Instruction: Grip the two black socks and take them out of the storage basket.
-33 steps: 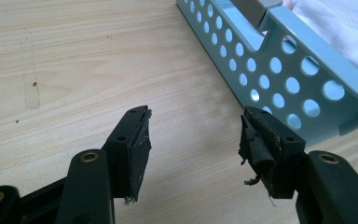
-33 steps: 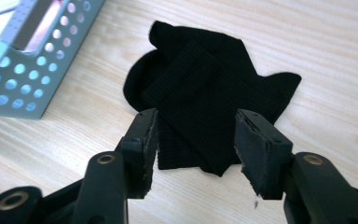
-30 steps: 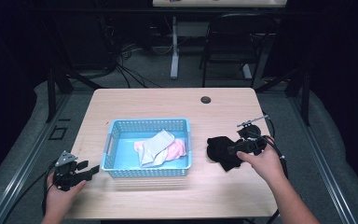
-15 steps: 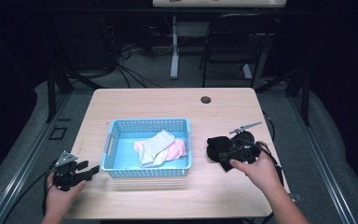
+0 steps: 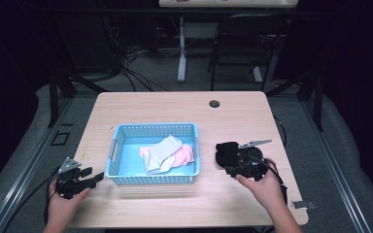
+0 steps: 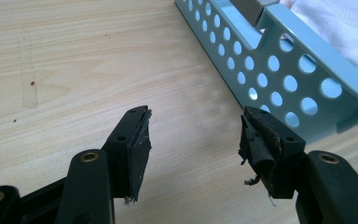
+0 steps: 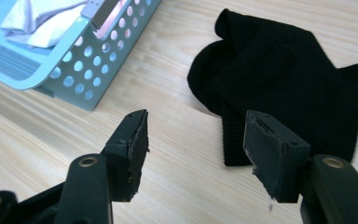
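Ribbed black cloth sock [image 7: 284,88] on matt pale wood table [image 7: 182,186].

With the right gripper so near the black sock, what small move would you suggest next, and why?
Probably ease the right gripper forward and down over the black sock's near edge, then close. Its jaws have just been opening, nothing is between them, and the sock lies flat on the table beside the blue basket.

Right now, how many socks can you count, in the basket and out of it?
3 visible: a grey sock and a pink sock inside the blue basket, and a black sock on the table right of the basket. More may lie hidden under the grey one.
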`<control>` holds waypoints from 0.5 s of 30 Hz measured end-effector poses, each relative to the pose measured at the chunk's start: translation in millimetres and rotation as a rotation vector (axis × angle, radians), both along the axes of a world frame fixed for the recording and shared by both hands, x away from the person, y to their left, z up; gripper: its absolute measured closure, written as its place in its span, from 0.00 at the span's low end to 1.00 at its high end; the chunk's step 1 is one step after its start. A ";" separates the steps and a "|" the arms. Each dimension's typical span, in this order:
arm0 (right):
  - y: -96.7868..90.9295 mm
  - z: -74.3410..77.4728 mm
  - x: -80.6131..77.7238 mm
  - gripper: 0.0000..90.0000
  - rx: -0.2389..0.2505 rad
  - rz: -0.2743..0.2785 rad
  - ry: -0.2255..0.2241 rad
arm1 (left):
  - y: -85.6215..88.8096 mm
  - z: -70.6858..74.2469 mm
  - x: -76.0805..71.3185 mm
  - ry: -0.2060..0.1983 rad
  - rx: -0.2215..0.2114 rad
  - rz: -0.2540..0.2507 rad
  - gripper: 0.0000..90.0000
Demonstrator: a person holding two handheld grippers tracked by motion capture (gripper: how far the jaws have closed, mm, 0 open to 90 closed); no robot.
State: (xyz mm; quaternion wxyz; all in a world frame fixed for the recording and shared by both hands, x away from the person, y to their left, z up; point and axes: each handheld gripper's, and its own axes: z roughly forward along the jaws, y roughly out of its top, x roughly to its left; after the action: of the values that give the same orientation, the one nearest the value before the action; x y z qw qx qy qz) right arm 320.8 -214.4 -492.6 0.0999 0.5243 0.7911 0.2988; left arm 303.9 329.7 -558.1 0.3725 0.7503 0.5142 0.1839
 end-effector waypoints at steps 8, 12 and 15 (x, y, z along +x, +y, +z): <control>3.8 -18.9 -5.7 0.39 -0.013 0.006 -0.025 | 0.2 -0.3 0.1 0.002 0.001 0.001 0.47; 3.8 -29.7 -6.6 0.37 0.002 -0.003 -0.042 | -0.1 -0.7 0.3 0.003 0.001 0.001 0.47; 2.0 -36.4 -5.5 0.34 0.013 -0.017 -0.040 | -0.6 -0.9 0.4 0.002 -0.001 0.003 0.47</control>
State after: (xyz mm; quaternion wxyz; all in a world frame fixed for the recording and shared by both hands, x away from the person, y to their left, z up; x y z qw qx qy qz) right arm 315.3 -212.5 -529.0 0.1148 0.5256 0.7824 0.3137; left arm 304.3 329.0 -558.9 0.3718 0.7497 0.5158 0.1836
